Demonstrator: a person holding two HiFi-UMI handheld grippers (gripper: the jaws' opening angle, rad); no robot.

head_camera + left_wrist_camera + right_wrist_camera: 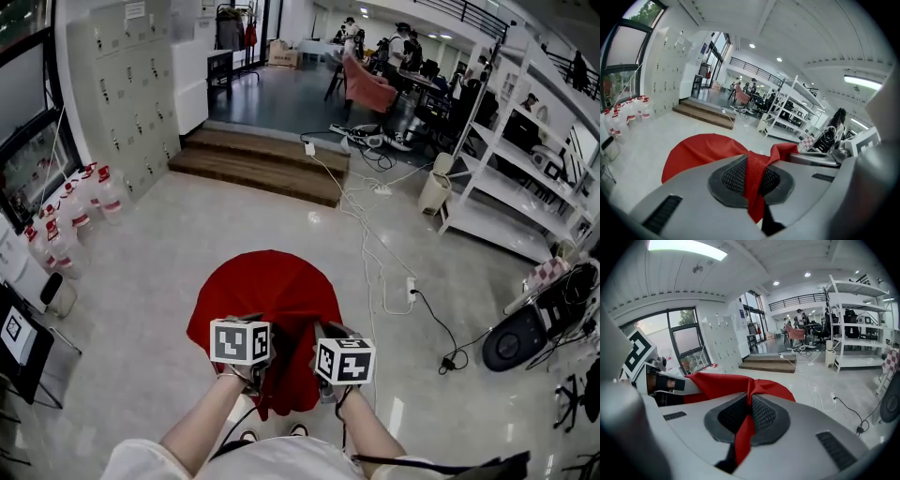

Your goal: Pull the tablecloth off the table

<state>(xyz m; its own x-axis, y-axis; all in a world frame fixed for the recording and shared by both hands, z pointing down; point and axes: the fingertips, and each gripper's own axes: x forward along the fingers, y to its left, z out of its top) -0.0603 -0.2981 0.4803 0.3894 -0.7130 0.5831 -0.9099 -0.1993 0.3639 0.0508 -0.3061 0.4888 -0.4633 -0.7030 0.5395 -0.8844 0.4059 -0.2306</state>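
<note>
Tablecloth [265, 286], red: draped over the bench, hiding it entirely; near edge bunched and lifted toward the person.
Left gripper [752, 177]: jaws clamped on a fold of that near edge.
Right gripper [746, 416]: jaws clamped likewise, just beside the left.
Floor [150, 272]: pale, glossy; white cable [361, 234] trailing beyond the bench's far edge.

Lab-workshop space: lockers [127, 89], shelving racks [525, 173], floor cables [364, 220], people [403, 47] at back.
</note>
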